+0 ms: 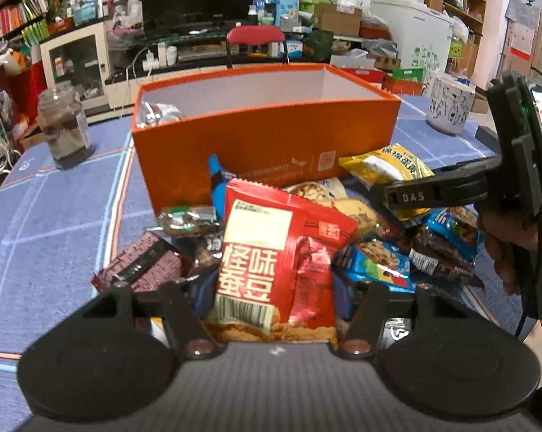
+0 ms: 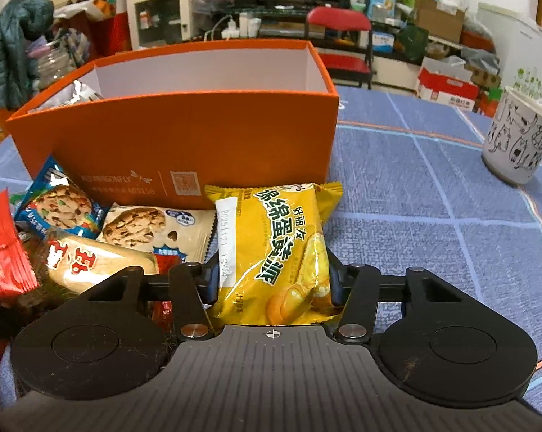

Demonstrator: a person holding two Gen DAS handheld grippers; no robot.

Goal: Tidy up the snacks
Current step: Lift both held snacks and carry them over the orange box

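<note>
— How far along is the sorting?

— Early. The orange box (image 2: 184,136), just beyond both claws, shows only a silver wrapper (image 1: 156,111) in its far-left corner. The heap (image 1: 371,248) remains outside.

— And the claws?

— The left gripper (image 1: 274,288) clamps the red packet (image 1: 278,262); the right gripper (image 2: 271,284) clamps the yellow packet (image 2: 278,248).

— Anything hidden?

— The box floor, and the pad contact.

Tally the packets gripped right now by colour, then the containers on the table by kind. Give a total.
Red packet, in the left gripper: 1
Yellow packet, in the right gripper: 1
Orange box: 1
Glass jar: 1
White cup with cat drawings: 1
Total: 5
</note>
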